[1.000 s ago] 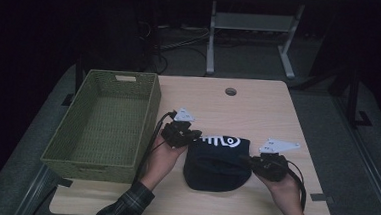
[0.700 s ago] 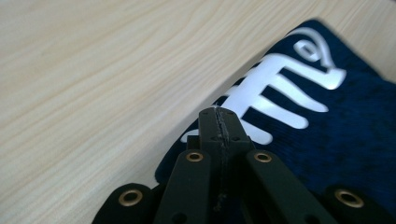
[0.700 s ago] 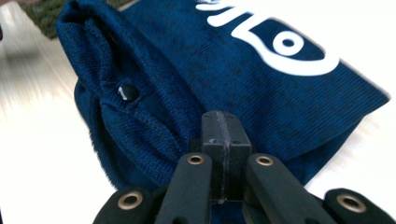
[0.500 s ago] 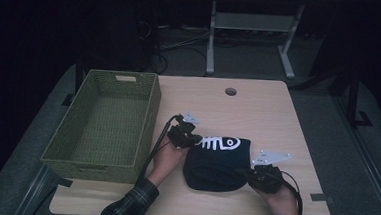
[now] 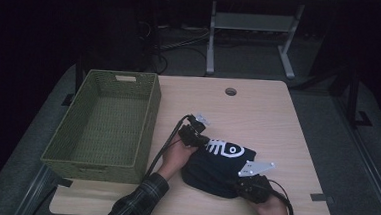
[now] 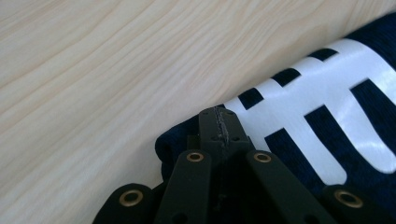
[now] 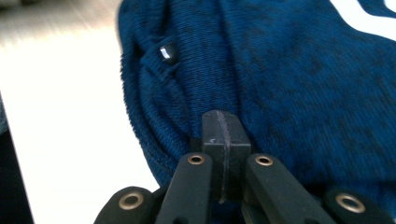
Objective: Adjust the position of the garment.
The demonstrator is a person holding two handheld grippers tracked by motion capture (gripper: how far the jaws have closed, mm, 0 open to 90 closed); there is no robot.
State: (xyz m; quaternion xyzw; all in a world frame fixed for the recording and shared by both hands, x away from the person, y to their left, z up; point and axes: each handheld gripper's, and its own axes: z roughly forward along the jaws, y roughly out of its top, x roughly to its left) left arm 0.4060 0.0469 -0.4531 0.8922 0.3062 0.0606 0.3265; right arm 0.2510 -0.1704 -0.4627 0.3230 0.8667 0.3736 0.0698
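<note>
A dark blue garment [image 5: 213, 170] with a white fish-bone print lies bunched on the wooden table [image 5: 272, 122], near its front edge. My left gripper [image 5: 198, 139] is at the garment's far left corner. In the left gripper view its jaws [image 6: 219, 120] are shut on the edge of the cloth [image 6: 322, 123] beside the print. My right gripper [image 5: 242, 184] sits at the near right corner. In the right gripper view its jaws [image 7: 220, 122] are shut where the folds of the fabric [image 7: 303, 70] bunch together.
A green woven basket [image 5: 150, 116], with nothing in it, stands on the left part of the table, close to my left hand. A round cable hole [image 5: 230, 91] is in the table's far middle. A table frame [image 5: 251, 26] stands on the floor behind.
Both hands have sunk toward the table. The right gripper has come nearer the front edge and the left has shifted slightly right; the garment has drawn into a tighter bundle.
</note>
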